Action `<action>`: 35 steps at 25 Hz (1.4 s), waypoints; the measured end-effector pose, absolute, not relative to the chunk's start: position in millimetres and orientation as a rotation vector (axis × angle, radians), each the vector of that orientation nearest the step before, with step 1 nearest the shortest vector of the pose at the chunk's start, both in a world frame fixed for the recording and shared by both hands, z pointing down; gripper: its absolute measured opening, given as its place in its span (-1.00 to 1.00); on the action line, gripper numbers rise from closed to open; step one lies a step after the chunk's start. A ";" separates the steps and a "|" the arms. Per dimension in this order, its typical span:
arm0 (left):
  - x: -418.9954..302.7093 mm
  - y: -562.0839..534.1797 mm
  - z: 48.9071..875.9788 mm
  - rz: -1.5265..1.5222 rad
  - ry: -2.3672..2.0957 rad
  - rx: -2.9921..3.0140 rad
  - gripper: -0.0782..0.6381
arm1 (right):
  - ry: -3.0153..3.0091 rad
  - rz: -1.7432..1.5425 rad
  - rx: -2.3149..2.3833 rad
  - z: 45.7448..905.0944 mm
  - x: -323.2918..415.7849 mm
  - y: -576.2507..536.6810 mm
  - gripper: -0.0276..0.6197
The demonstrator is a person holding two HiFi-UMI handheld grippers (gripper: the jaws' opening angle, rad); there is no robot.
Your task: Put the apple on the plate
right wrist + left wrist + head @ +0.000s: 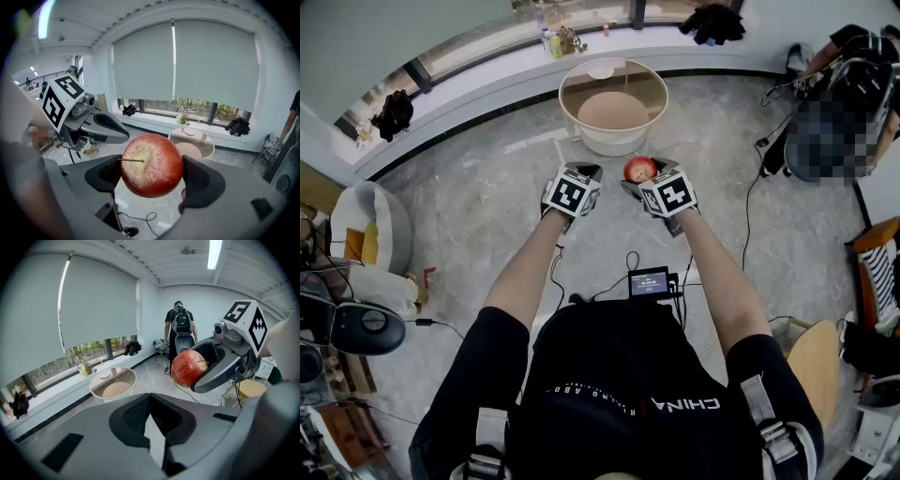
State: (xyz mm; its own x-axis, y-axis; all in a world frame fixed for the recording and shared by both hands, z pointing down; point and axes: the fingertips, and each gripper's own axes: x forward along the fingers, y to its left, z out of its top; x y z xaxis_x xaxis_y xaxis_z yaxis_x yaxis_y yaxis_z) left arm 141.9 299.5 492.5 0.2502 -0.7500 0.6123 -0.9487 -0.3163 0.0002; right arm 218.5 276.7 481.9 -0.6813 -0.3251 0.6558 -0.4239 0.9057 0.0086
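Observation:
A red apple [151, 165] with a yellowish top and a short stem sits between the dark pads of my right gripper [152, 176], which is shut on it at a wide spread. The head view shows the apple [639, 169] held in the air in front of the round glass table [581, 117]. A small white plate [601, 70] lies on the far side of that tabletop. My left gripper [584, 174] hovers just left of the apple, its jaws shut with nothing between them. In the left gripper view, the apple [189, 368] hangs up to the right in the right gripper [220, 369].
A window ledge [487, 66] curves behind the table, with bottles [555, 39] and dark clothing [712, 21] on it. A person [180, 329] stands at the back of the room. On the floor by my feet are cables and a small screen device [652, 281]. A wooden stool [251, 389] is to the right.

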 end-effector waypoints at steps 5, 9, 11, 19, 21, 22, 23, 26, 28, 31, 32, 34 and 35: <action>144.7 297.3 496.2 0.735 -1.554 2.161 -0.73 | -2.370 0.188 0.537 486.1 221.9 273.5 0.36; 143.9 297.6 497.3 0.741 -1.557 2.168 -0.73 | -2.364 0.184 0.538 488.4 222.4 273.5 0.36; 142.8 298.6 495.6 0.744 -1.558 2.170 -0.73 | -2.360 0.181 0.540 487.2 222.6 274.0 0.36; 142.8 300.7 496.3 0.760 -1.559 2.161 -0.73 | -2.358 0.181 0.528 485.6 225.5 274.9 0.36; 143.1 301.0 496.3 0.761 -1.558 2.160 -0.73 | -2.368 0.193 0.530 484.5 225.2 274.9 0.36; 143.4 301.1 496.6 0.760 -1.558 2.160 -0.73 | -2.377 0.206 0.530 484.0 224.7 274.9 0.36; 143.6 301.2 497.1 0.759 -1.558 2.161 -0.73 | -2.386 0.223 0.530 483.4 224.1 275.0 0.36; 144.0 300.8 498.2 0.757 -1.555 2.162 -0.73 | -2.397 0.248 0.526 482.9 223.1 275.9 0.36; 143.7 301.0 498.3 0.758 -1.552 2.159 -0.73 | -2.395 0.249 0.517 483.2 222.9 277.4 0.36; 145.3 301.0 499.8 0.756 -1.550 2.157 -0.73 | -2.398 0.257 0.510 485.2 225.0 277.7 0.36; 146.8 300.3 500.9 0.755 -1.549 2.157 -0.73 | -2.399 0.261 0.511 486.4 226.9 276.7 0.36; 150.7 297.1 503.8 0.754 -1.546 2.155 -0.73 | -2.400 0.272 0.515 488.9 231.8 273.0 0.36; 152.7 295.0 505.2 0.756 -1.544 2.152 -0.73 | -2.402 0.280 0.516 489.9 234.4 270.8 0.36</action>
State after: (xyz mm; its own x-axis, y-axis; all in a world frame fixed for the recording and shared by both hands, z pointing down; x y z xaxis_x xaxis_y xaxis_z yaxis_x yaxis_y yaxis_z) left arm 152.7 295.0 505.2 0.2496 -0.7401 0.6245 -0.9473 -0.3205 -0.0011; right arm 234.4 270.8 489.9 -0.7071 -0.2914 0.6443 -0.4317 0.8995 -0.0670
